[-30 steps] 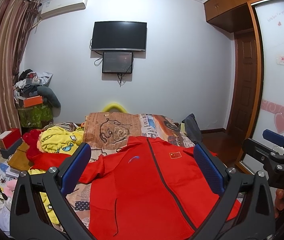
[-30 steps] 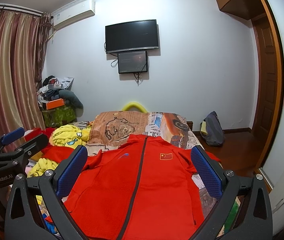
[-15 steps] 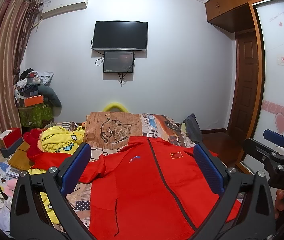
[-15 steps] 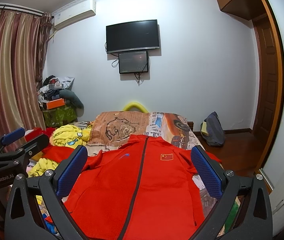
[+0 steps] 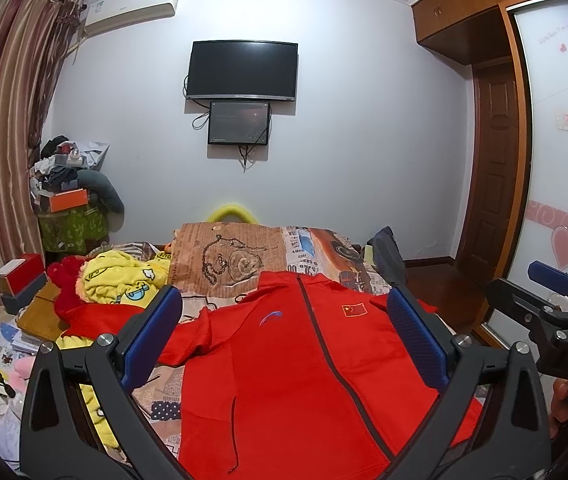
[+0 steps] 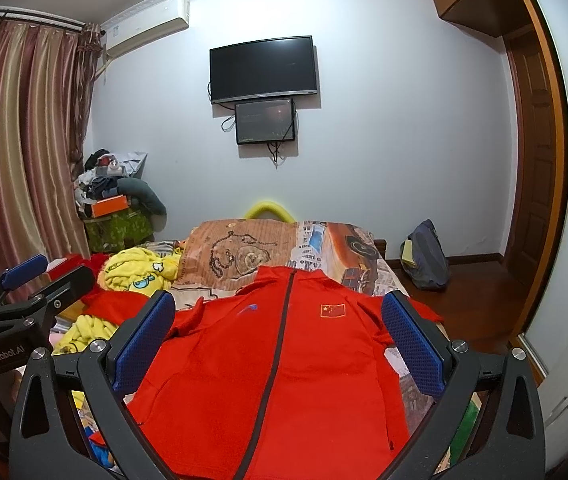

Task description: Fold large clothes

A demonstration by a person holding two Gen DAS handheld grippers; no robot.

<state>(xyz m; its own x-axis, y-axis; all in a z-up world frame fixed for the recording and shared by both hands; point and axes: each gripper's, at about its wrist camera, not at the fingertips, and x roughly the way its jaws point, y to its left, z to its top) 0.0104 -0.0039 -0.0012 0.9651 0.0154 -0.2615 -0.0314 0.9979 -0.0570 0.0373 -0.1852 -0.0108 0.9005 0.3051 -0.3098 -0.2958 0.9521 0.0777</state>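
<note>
Jacket (image 5: 303,368) lies front-up and zipped on the bed (image 5: 315,248), collar toward the far wall, hem toward you. That layout suits a fold: body flat, zip (image 6: 276,344) running down the middle as a centre line. The sleeve on your left trails off toward the yellow blanket (image 5: 124,280); the one on your right ends near the bed edge.

Your left gripper (image 5: 284,340) is held above the hem end, jaws wide open, nothing in them. Right gripper (image 6: 280,336) the same: wide open, empty, hovering over the near half. Both are level and side by side, aimed up the jacket, so you look staged for a start, not mid-fold.

Judgement: nothing folded yet. Likely first move is bringing the sleeves in across the chest, each gripper taking its own side.

Watch the left sleeve: its end sits by the red plush (image 5: 68,280) and the blanket, so a sloppy pinch may drag those along.
</note>
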